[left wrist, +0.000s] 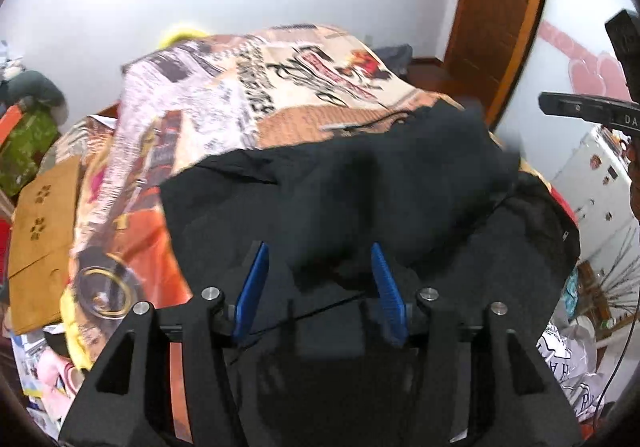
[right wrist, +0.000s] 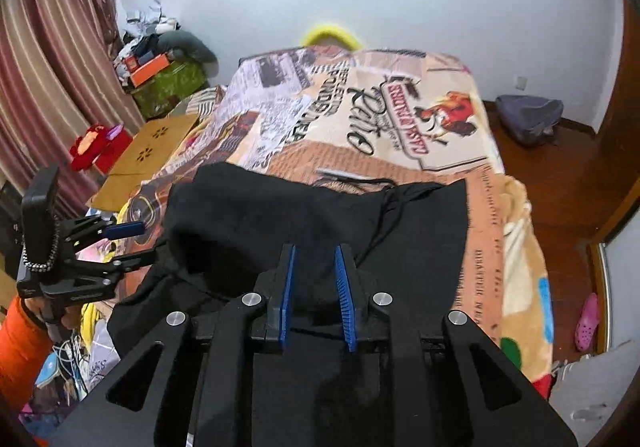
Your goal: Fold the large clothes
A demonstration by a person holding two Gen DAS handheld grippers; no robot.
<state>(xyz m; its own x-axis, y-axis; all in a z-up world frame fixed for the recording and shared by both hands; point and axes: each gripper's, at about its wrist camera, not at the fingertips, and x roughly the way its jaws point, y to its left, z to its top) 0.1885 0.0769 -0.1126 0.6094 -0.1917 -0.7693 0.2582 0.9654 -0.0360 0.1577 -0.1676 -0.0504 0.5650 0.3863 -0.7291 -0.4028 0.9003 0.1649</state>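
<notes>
A large black garment [left wrist: 360,199] with a drawstring lies crumpled on a bed covered by a printed blanket [left wrist: 248,95]. In the left wrist view my left gripper [left wrist: 322,259] is open, its blue-padded fingers [left wrist: 256,275] spread over the near edge of the cloth. In the right wrist view the black garment [right wrist: 300,215] lies on the blanket [right wrist: 360,107]. My right gripper [right wrist: 316,259] hovers over its near edge with a gap between the pads and nothing gripped. My left gripper [right wrist: 132,243] shows at the left, open beside the garment's left edge.
A cardboard sheet [right wrist: 148,151] lies left of the bed. Curtains [right wrist: 52,67] and a cluttered pile stand at far left. A wooden floor [right wrist: 560,183] with a grey bag and a pink shoe [right wrist: 586,323] is on the right. A wooden door frame [left wrist: 500,7] is at right.
</notes>
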